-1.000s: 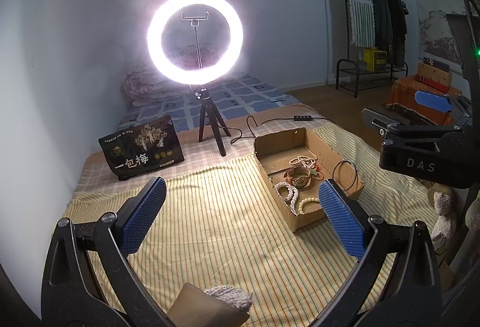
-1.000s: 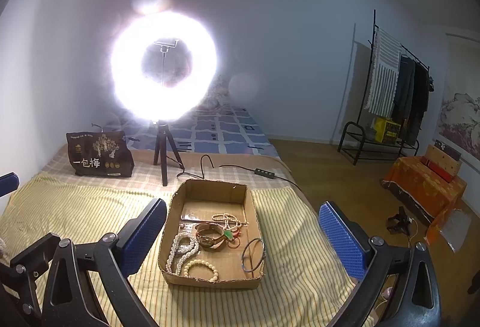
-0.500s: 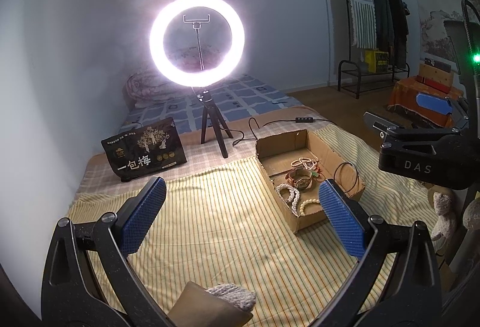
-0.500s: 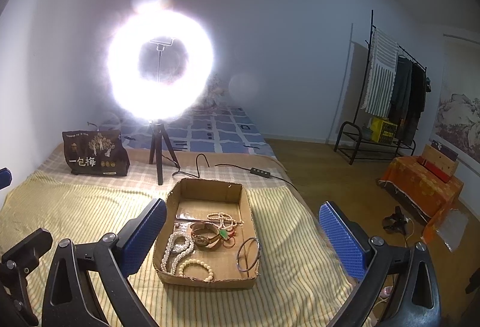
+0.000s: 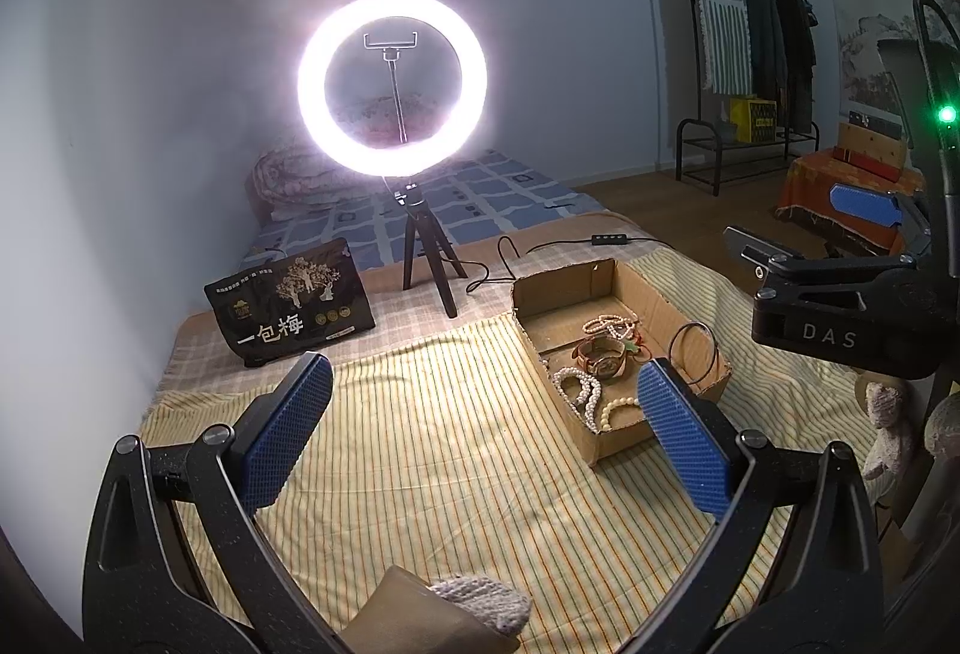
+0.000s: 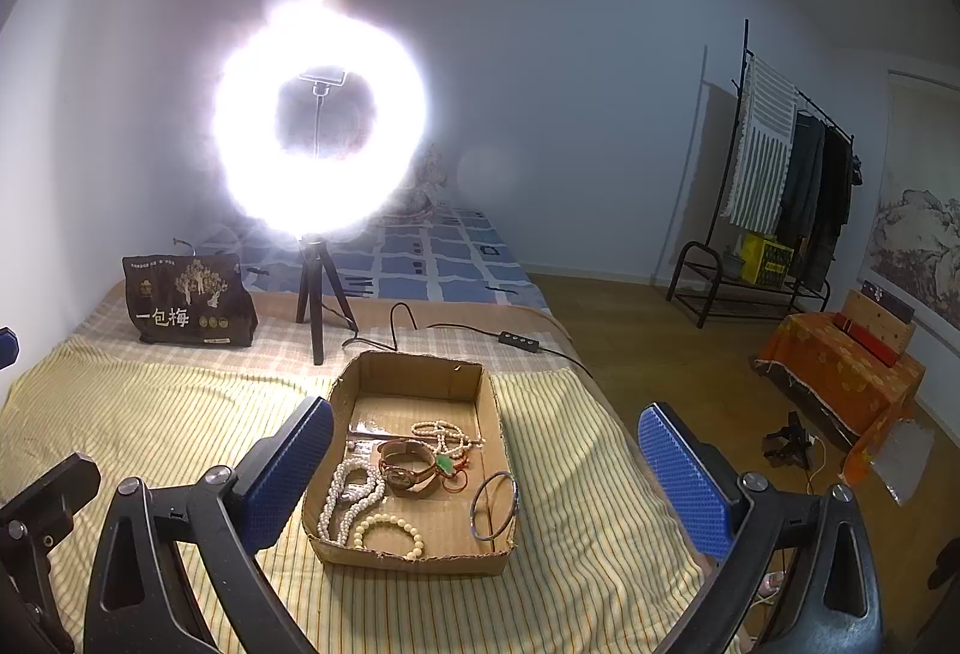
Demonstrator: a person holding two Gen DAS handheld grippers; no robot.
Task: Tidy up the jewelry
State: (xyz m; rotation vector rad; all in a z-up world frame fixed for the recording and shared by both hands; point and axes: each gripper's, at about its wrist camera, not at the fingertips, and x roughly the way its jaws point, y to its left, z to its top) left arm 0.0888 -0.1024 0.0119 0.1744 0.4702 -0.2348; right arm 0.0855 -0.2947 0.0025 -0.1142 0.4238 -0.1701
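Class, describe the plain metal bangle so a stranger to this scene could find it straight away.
On the striped bedspread sits a shallow cardboard tray of jewelry. At its near right corner the metal bangle leans against the wall. Unlike the beaded strands beside it, it is one smooth, thin, silvery hoop.

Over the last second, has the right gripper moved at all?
Yes. In its own view the cardboard box and ring light have slid leftward and the box looks nearer, so the right gripper drifted right and slightly forward.
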